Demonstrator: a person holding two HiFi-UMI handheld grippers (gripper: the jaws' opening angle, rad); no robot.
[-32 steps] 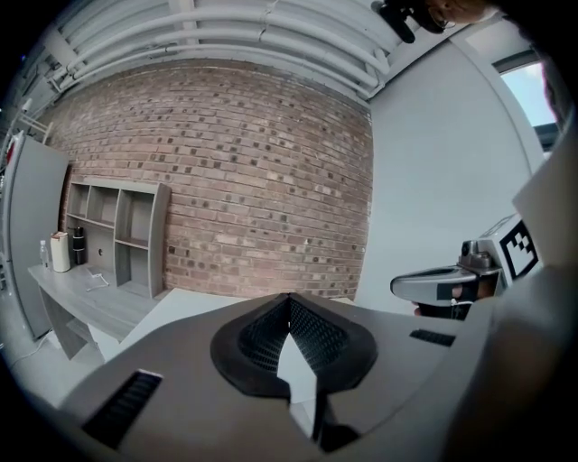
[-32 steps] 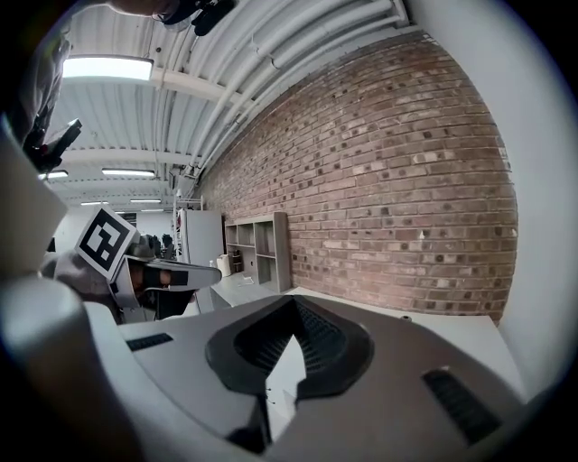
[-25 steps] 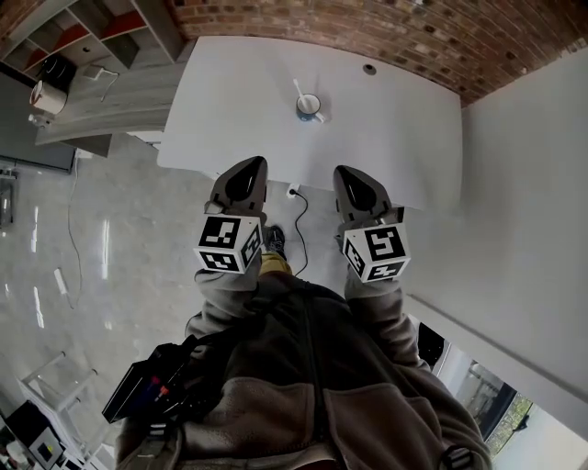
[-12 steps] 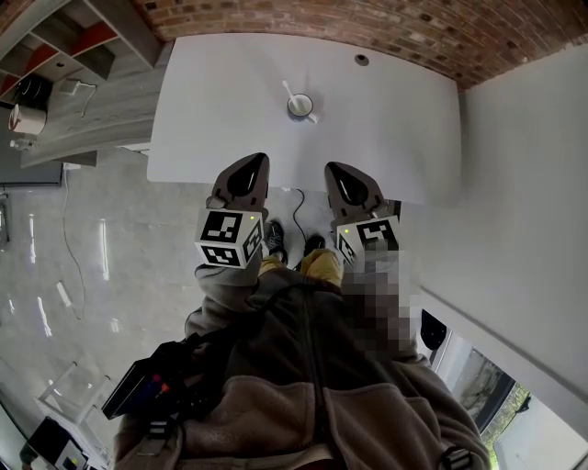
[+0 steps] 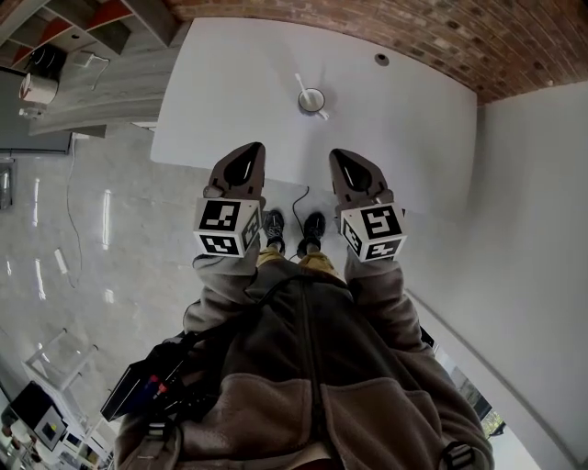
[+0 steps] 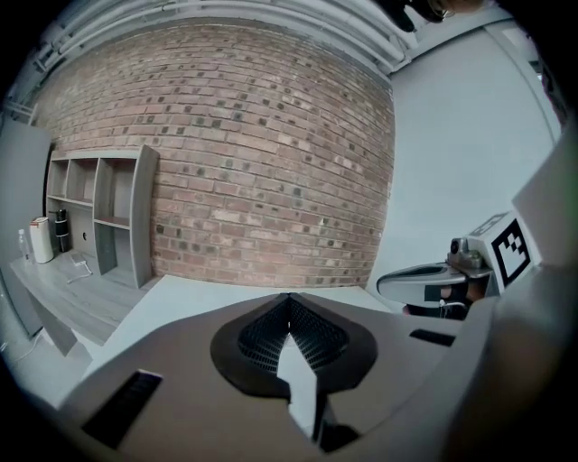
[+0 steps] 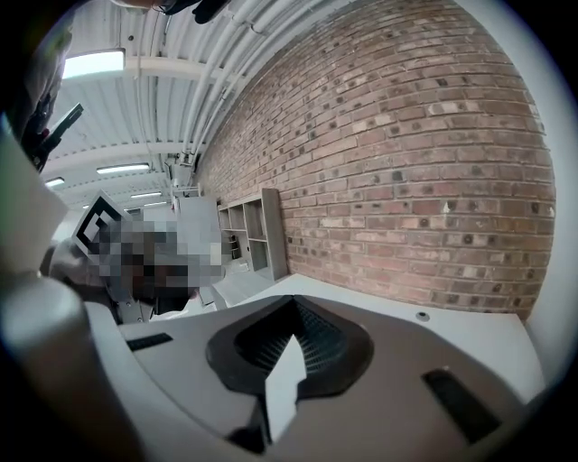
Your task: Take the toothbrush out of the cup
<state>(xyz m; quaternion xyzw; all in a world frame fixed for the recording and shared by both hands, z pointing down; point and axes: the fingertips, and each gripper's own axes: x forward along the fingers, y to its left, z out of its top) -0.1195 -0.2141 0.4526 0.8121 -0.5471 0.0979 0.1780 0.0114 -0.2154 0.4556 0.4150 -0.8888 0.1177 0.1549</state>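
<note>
At the far left we see an open shelf unit [image 5: 87, 20] against the brick wall [image 5: 413, 29], beside the white table [image 5: 216, 101]. Next comes our left gripper [image 5: 244, 153], held level above the table's near edge with its marker cube [image 5: 223, 227] toward our body. In the left gripper view its two jaws are pressed together at the tips, with nothing between them and only bare tabletop beyond. Between the two tools, on the floor under the table edge, we make out our shoes [image 5: 274, 226] and a thin dark cable [image 5: 299, 204]. Farther out on the table, about midway between the grippers' lines and well apart from both, stands the cup [image 5: 312, 100]. The toothbrush [image 5: 299, 84] stands in it, leaning up and to the left over the rim. To the right our right gripper [image 5: 342, 159] hovers at the same height as the left one. Its jaws likewise meet at the tips and pinch nothing. Beyond it a small round grommet [image 5: 381, 60] sits in the tabletop near the brick wall, and a plain pale wall [image 5: 533, 184] closes the right side.
</note>
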